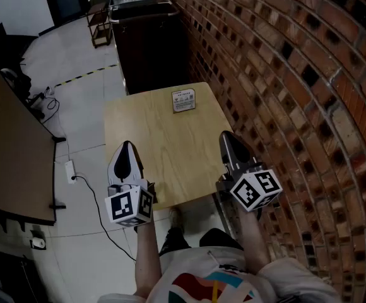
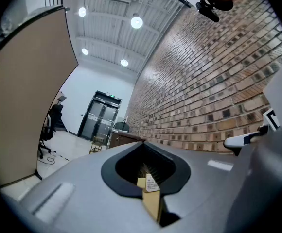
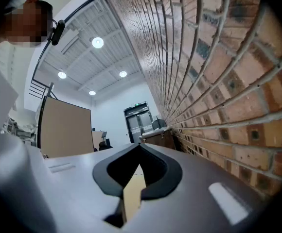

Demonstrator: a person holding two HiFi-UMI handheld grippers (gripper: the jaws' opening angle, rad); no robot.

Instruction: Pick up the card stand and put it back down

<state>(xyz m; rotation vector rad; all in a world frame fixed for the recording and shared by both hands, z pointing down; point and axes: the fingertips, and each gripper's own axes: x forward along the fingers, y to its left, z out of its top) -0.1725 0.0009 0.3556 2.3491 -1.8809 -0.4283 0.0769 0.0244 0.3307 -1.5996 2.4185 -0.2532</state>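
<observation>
one card stand (image 1: 183,100) at far end of one table (image 1: 151,150), left gripper (image 1: 126,145), right gripper (image 1: 228,136), both two closed tight, empty

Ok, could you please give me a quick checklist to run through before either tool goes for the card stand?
1. Card stand standing on the far end of the table: ok.
2. Tabletop between the tools and the stand free of other things: ok.
3. Left tool open enough to take the stand: not ok, its jaws are together.
4. Right tool open enough to take the stand: not ok, its jaws are together.
5. Both tools empty: ok, nothing is between either pair of jaws.
6. Where the stand is best gripped: cannot tell, it is too small in these views.
</observation>
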